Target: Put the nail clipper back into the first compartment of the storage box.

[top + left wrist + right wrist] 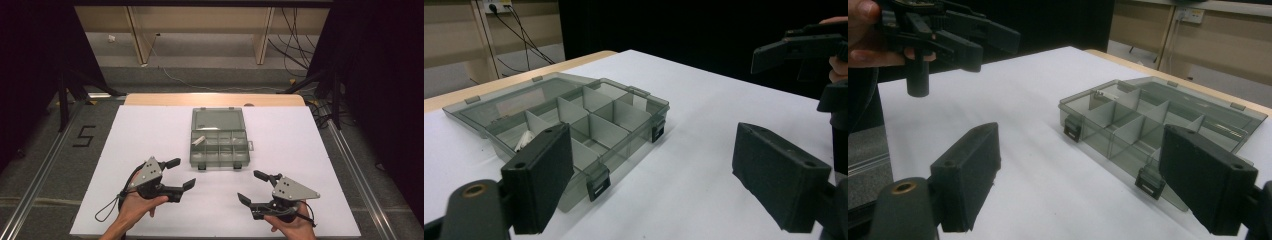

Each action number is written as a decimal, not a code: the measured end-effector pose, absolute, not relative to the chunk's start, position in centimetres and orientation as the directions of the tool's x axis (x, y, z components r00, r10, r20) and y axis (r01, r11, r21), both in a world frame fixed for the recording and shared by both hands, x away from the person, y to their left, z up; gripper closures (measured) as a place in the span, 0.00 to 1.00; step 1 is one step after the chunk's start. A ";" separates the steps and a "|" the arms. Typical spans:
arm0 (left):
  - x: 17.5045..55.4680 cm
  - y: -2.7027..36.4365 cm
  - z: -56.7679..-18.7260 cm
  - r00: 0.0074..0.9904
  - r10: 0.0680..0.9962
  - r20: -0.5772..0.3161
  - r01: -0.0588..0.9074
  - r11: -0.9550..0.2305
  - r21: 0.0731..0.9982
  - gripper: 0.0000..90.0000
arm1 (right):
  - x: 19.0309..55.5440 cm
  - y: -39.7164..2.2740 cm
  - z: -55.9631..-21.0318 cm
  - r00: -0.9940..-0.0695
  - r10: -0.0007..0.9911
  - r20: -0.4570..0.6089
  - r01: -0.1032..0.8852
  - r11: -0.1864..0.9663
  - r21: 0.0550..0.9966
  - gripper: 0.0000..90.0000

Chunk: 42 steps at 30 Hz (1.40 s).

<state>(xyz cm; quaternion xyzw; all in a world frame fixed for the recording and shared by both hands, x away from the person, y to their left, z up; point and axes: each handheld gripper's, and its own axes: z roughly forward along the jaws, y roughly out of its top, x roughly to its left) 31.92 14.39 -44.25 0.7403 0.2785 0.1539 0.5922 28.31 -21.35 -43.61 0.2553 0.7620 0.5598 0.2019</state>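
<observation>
Near organizer box, grippers wide, empty.

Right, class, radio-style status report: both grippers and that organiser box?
Left gripper open, right gripper open, both empty. Organiser box lid open, small white piece inside. Nothing between grippers and box.

A white-topped table carries an open grey compartment box, lid laid flat behind it.
</observation>
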 end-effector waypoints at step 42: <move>30.2 15.1 -44.9 0.785 0.609 -0.111 0.234 -0.127 0.964 0.18 | 28.3 -21.3 -43.6 -0.789 0.614 -0.025 0.154 0.238 0.959 0.20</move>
